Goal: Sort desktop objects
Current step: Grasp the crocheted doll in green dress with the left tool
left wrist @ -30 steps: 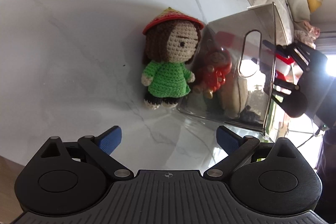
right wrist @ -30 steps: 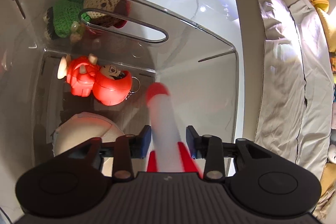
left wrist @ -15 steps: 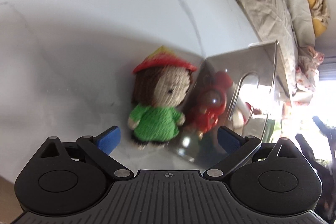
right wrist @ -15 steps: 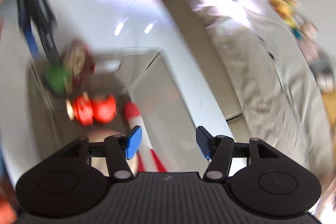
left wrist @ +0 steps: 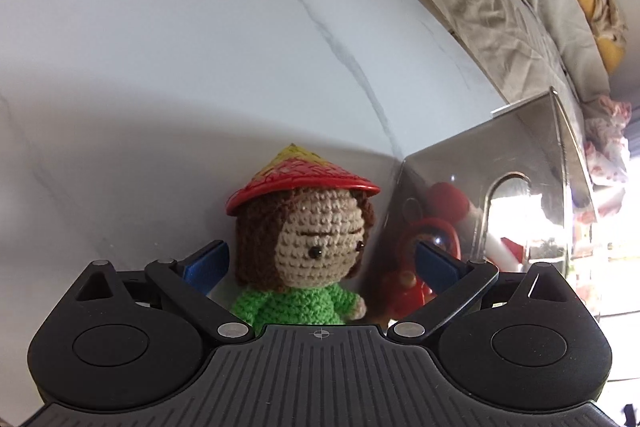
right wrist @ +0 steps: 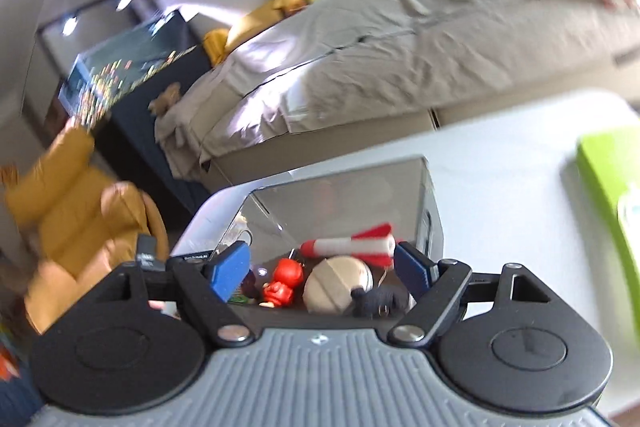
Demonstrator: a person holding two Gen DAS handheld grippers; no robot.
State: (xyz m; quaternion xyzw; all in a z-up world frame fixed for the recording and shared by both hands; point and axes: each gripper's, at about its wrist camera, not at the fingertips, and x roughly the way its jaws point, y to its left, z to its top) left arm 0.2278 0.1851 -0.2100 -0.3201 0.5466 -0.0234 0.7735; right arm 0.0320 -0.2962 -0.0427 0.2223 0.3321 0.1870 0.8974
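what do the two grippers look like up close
Both look alike: the left gripper and right gripper have blue pads on black linkage arms with silver pivot pins, two round black discs, and a ribbed grey base with a small crosshair mark. No cables or sleeves show.

White marble-veined counter (left wrist: 200, 67) with toys and a bin

A crocheted doll (left wrist: 304, 247) stands just beside a clear plastic bin (left wrist: 520, 163); a green box (right wrist: 604, 183) lies apart from them.
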